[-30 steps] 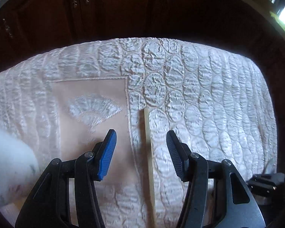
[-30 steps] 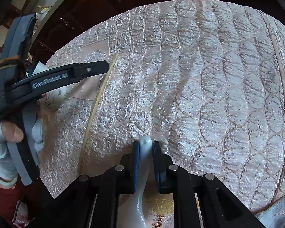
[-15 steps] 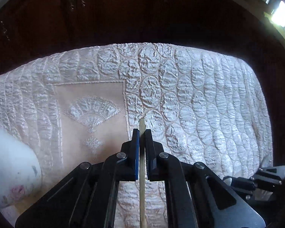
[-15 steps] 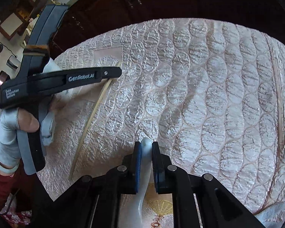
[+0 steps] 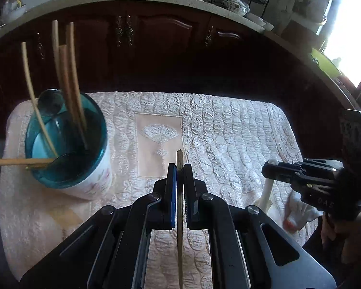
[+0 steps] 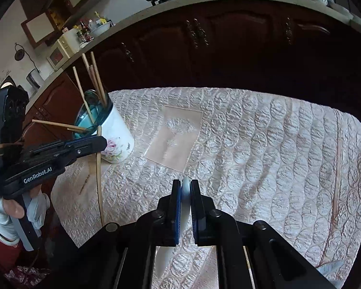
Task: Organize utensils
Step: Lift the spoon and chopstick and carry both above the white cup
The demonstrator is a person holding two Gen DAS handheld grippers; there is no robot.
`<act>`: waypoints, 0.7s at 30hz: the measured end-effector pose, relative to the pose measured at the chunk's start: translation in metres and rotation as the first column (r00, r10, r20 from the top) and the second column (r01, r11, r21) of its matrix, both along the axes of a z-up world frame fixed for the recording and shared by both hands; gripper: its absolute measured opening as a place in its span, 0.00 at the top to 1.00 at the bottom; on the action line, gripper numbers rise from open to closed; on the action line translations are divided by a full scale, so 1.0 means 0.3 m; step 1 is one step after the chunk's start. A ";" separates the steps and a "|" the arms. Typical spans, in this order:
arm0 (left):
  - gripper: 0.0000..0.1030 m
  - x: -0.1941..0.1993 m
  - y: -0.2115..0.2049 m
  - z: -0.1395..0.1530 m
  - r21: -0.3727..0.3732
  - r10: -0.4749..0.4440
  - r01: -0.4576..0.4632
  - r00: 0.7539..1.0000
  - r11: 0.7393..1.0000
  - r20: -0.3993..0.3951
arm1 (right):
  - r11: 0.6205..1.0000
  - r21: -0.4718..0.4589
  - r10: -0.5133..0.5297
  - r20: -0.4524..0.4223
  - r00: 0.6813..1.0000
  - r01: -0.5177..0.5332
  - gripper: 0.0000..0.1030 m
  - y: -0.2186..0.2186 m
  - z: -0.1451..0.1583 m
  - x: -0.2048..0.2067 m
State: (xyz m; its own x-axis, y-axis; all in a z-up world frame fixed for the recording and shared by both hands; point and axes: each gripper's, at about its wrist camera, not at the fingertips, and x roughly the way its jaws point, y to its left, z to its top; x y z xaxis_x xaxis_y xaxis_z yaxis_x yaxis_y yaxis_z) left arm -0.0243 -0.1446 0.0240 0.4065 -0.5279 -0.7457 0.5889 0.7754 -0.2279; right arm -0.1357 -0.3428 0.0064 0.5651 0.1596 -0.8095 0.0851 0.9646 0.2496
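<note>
Nearest in the left wrist view, the left gripper [image 5: 179,168] has its jaws pressed narrow on a thin wooden chopstick [image 5: 179,207], a straight square-tipped stick that runs from 6 o'clock up past the blue pads and pokes out just beyond them. The right wrist view alone shows this chopstick from the side, hanging nearly upright above the cloth with its lower end clear of the gripper. Nearest in the right wrist view, the right gripper [image 6: 185,184] clamps a smooth white spoon [image 6: 183,207] by its handle, the rounded handle tip showing between the pads; the left view shows that same spoon at 3 o'clock with its pale bowl drooping low. Beneath both lies a shiny cream tablecloth [image 5: 228,130], quilted in puckered ovals, with a flat panel bearing an embroidered fan. At 9 o'clock in the left view stands a cup [image 5: 84,180], cylindrical, white with pink flowers outside and a glossy teal rim, holding several bamboo chopsticks that lean apart and a metal spoon. Only the right view shows another stick lying on the cloth at 3 o'clock. Farthest are dark carved wooden cabinets [image 6: 228,43] under a pale counter.
</note>
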 end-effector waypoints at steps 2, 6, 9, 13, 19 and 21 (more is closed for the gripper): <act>0.96 -0.014 0.039 0.026 -0.013 0.015 -0.015 1.000 1.000 0.016 | 1.000 -0.008 0.016 0.018 1.000 -0.016 0.93 0.041 0.037 0.014; 0.96 -0.032 0.099 0.086 -0.026 0.042 -0.041 0.998 0.999 0.049 | 0.999 -0.019 0.044 0.041 0.998 -0.043 0.93 0.084 0.093 0.023; 0.96 -0.038 0.143 0.128 -0.041 0.063 -0.060 0.995 0.997 0.075 | 0.998 -0.033 0.061 0.050 0.997 -0.060 0.93 0.120 0.119 0.041; 0.96 -0.044 0.185 0.180 -0.060 0.087 -0.081 0.990 0.995 0.107 | 0.996 -0.044 0.079 0.067 0.995 -0.077 0.93 0.170 0.157 0.064; 0.96 -0.038 0.232 0.241 -0.083 0.114 -0.104 0.984 0.991 0.139 | 0.993 -0.065 0.100 0.090 0.991 -0.095 0.93 0.207 0.195 0.096; 0.96 -0.034 0.247 0.252 -0.087 0.124 -0.112 0.981 0.990 0.146 | 0.992 -0.066 0.110 0.100 0.989 -0.104 0.93 0.222 0.212 0.110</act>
